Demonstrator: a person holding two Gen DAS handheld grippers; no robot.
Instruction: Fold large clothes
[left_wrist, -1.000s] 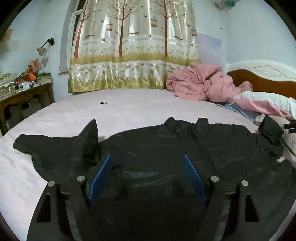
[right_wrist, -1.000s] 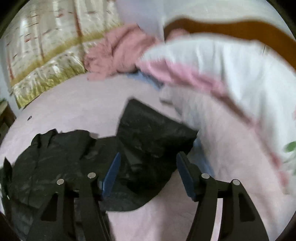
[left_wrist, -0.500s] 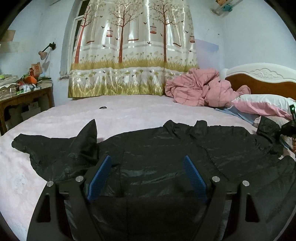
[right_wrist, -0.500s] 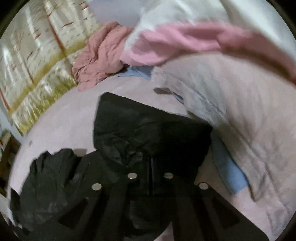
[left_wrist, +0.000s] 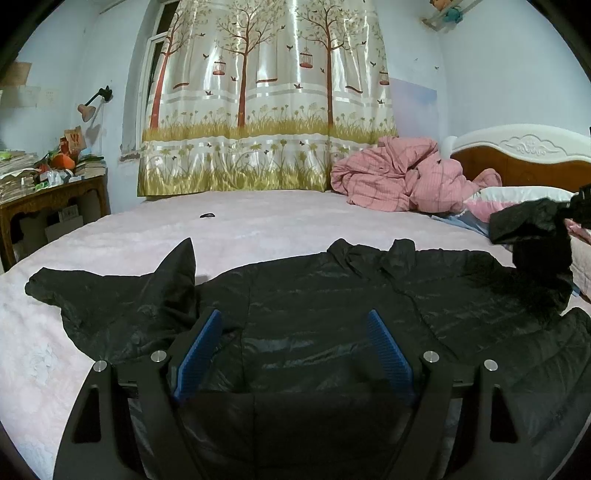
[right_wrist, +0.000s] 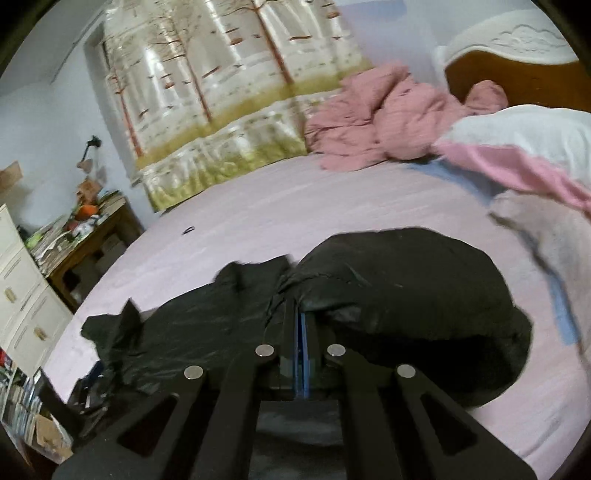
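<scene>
Jacket (left_wrist: 332, 302): spread across the near part of the bed (left_wrist: 258, 221), one sleeve (left_wrist: 103, 295) reaching toward its left edge. Quilt (left_wrist: 399, 181): heaped at the far right corner, against the headboard (left_wrist: 524, 155). Pillow (left_wrist: 517, 195): right edge, before the headboard. Curtain (left_wrist: 258, 110): behind the far edge. Table (left_wrist: 48, 199): beyond the left edge.

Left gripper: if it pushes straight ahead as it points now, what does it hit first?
Most likely the black jacket: the open left gripper sits low over its body, with the collar beyond. Depth is uncertain.

A bedroom: bed (left_wrist: 258, 221), headboard (left_wrist: 524, 155), curtain (left_wrist: 266, 99).
</scene>
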